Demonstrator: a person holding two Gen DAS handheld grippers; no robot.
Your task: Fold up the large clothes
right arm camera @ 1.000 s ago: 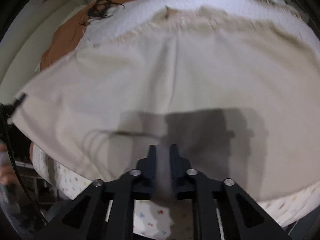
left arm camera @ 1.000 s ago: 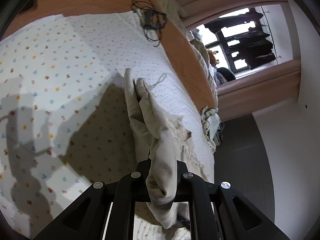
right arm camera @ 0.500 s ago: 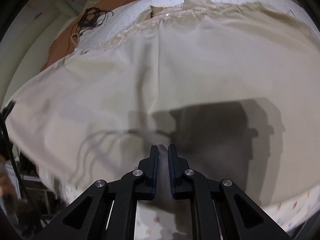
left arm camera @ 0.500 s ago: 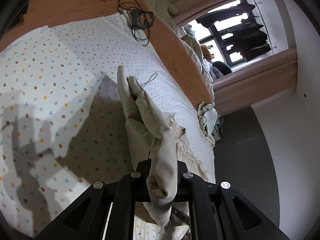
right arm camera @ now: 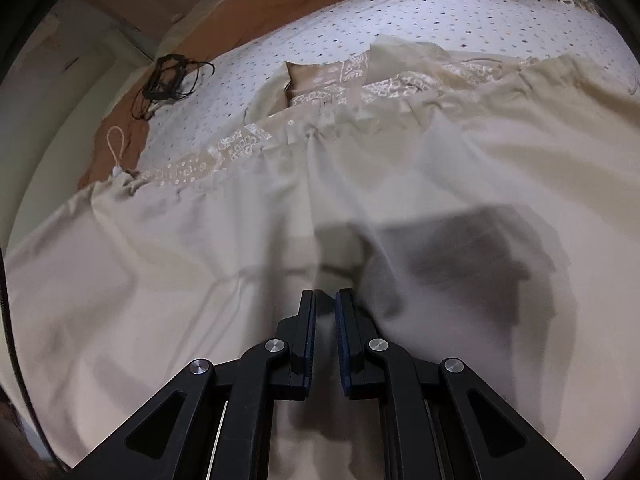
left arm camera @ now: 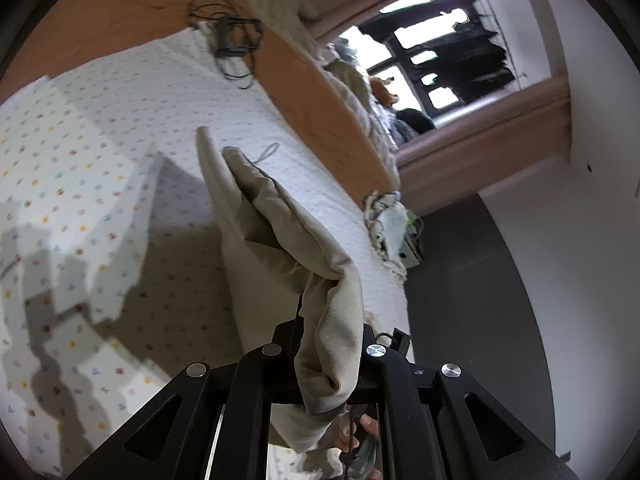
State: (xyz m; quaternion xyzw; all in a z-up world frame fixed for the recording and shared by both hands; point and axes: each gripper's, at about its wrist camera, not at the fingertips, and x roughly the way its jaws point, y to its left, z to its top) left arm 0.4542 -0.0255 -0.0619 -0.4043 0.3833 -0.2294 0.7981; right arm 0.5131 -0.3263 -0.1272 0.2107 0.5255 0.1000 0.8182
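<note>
The left gripper (left arm camera: 326, 344) is clenched on a bunched corner of the beige garment (left arm camera: 280, 216); the cloth wraps over and between its fingers, hangs in a thick fold below them, and runs ahead of the fingertips as a raised ridge over the dotted bedsheet (left arm camera: 80, 152). To the left of those fingers the sheet carries hard shadows. Far ahead of them a tangle of black cable (left arm camera: 232, 40) lies at the edge of the orange cover (left arm camera: 132, 4), and off to the right stands a window (left arm camera: 436, 60). Behind and beneath the fingers a fingertip of a hand (left arm camera: 366, 426) shows. The right gripper (right arm camera: 325, 300) has its jaws nearly together, pinching a fold of the same beige garment (right arm camera: 200, 264), which spreads wide ahead and to both sides of the fingers. Beyond them, the garment's patterned lace band (right arm camera: 248, 144) crosses the cloth, with a white cord loop (right arm camera: 116, 148) at its left end and the black cable (right arm camera: 168, 78) farther beyond on the left.
</note>
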